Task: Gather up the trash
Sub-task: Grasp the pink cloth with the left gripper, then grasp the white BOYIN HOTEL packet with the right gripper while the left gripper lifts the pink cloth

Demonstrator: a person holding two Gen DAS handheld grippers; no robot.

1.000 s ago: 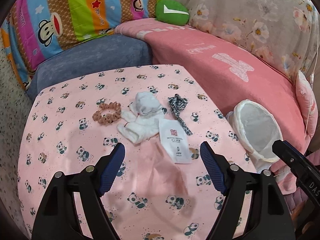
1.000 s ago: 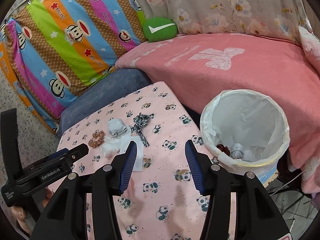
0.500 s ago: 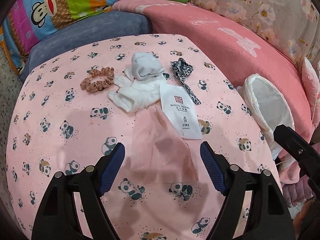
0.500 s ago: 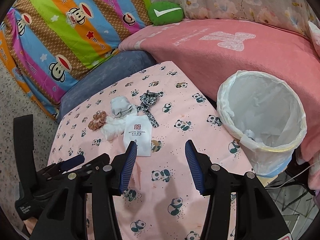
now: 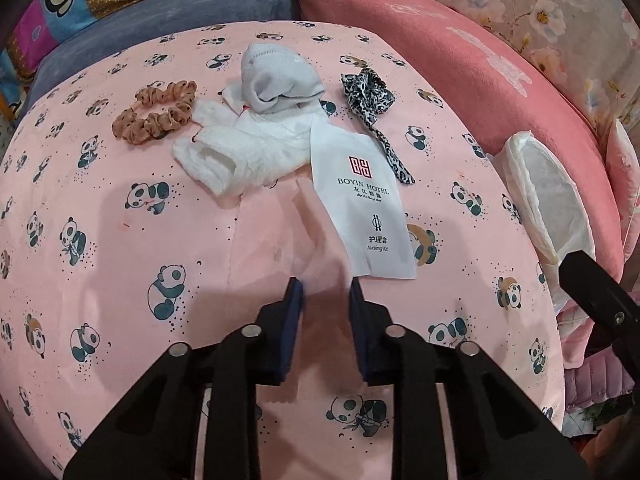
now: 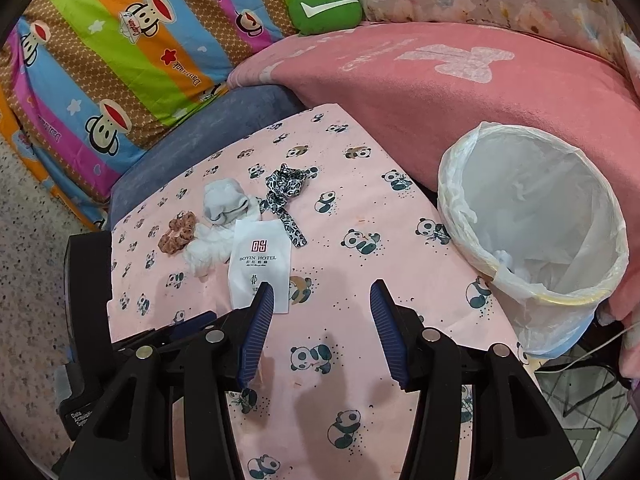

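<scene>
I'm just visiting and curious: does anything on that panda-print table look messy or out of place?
Yes. Crumpled white tissues lie heaped with a balled white sock, and a hotel nursing kit packet sits askew, overlapping a thin pink sheet. Two hair scrunchies lie among them.

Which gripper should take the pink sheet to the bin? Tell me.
Left. The left gripper has just been closing on the pink sheet; the right gripper is open, holding nothing.

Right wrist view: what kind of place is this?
Probably a home living room or bedroom: a sofa-like seat under a pink blanket, a cartoon-monkey quilt, and a panda-print cloth over a low table beside a lined wastebasket.
</scene>
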